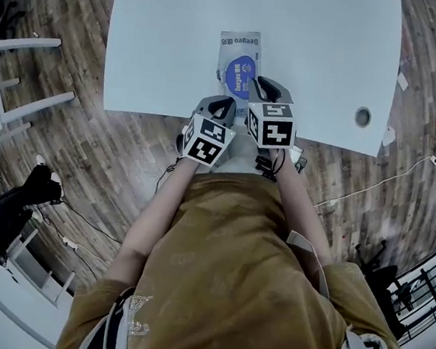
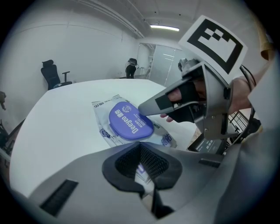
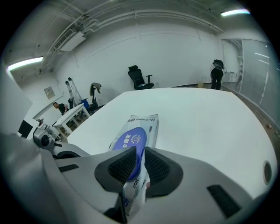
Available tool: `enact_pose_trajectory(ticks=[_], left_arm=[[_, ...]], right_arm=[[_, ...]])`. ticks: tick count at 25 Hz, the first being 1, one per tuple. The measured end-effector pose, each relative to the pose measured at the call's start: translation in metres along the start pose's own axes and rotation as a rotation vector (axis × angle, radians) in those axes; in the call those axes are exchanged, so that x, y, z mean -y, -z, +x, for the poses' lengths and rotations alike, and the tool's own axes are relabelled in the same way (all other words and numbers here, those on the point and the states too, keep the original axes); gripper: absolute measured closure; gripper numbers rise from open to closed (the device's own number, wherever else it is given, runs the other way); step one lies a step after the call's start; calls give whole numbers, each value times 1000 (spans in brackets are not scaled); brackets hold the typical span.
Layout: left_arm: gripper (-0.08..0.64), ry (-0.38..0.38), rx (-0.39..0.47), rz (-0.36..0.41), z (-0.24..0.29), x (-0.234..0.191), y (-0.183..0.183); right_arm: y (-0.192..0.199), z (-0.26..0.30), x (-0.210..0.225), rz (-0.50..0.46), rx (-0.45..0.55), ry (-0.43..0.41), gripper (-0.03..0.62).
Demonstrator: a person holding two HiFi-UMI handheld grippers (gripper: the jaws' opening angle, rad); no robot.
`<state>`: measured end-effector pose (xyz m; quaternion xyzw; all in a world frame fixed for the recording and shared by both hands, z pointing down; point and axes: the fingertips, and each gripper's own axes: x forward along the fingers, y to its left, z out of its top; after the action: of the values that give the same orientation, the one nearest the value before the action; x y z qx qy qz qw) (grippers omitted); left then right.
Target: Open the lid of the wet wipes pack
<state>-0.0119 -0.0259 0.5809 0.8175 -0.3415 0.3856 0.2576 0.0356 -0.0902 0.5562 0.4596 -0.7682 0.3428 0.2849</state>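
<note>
Blue and oval, the lid (image 1: pixel 239 74) lies on top of the wet wipes pack (image 1: pixel 239 45), which rests flat on the white table (image 1: pixel 163 38) in the middle of the head view, its lower end close to the table's lower edge. The left gripper (image 1: pixel 225 103) comes in from the lower left and is clenched on that lower end of the pack; in the left gripper view (image 2: pixel 142 168) a strip of the wrapper sits pinched between its dark pads. The right gripper (image 1: pixel 260 85), just beside it, is clamped on the lid's rim (image 3: pixel 131 142), the blue edge held between its pads (image 3: pixel 134 168) with wrapper below.
</note>
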Motion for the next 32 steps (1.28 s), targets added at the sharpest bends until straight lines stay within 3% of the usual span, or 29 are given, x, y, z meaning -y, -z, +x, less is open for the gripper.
enact_pose_trajectory(ticks=[8,13,23,27,32], left_arm=[[558,-10,-19,50,4,0,2],[558,10,-40,28,2,4,1],[558,19,-59,63,5,7,4],[558,8,-47,85,6,8,3],[558,5,-39,96,6,9,4]], right_arm=[[0,6,1,3,-20,15,539],[3,8,2,1,-44,23,540],[7,18,2,41,-201,23,540],[5,17,5,107,-216,27,540],[8,18,8,301,-235,-43,540]])
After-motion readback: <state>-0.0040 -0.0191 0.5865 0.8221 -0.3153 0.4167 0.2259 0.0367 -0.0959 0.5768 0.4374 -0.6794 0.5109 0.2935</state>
